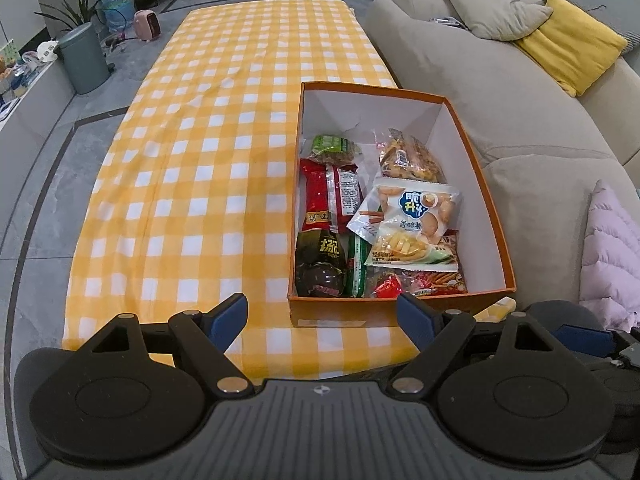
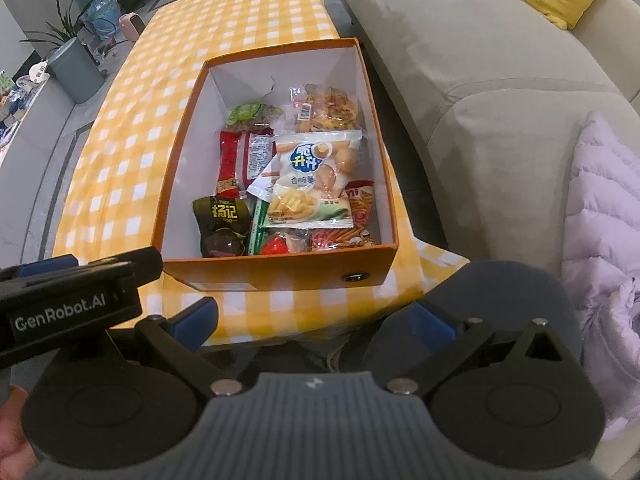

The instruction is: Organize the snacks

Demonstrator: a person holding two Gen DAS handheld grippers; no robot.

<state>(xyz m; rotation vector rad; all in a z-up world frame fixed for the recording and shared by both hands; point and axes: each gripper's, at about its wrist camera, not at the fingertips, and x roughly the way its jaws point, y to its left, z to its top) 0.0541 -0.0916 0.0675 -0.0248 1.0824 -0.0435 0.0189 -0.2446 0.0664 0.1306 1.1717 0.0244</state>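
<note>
Both grippers, left (image 1: 322,312) and right (image 2: 316,320), fingers apart, empty. Orange cardboard box (image 2: 280,272), frame centre, holds all packets; recommend withdrawing clear.

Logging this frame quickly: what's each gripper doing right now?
Left gripper: open, holding nothing.
Right gripper: open, holding nothing.
</note>
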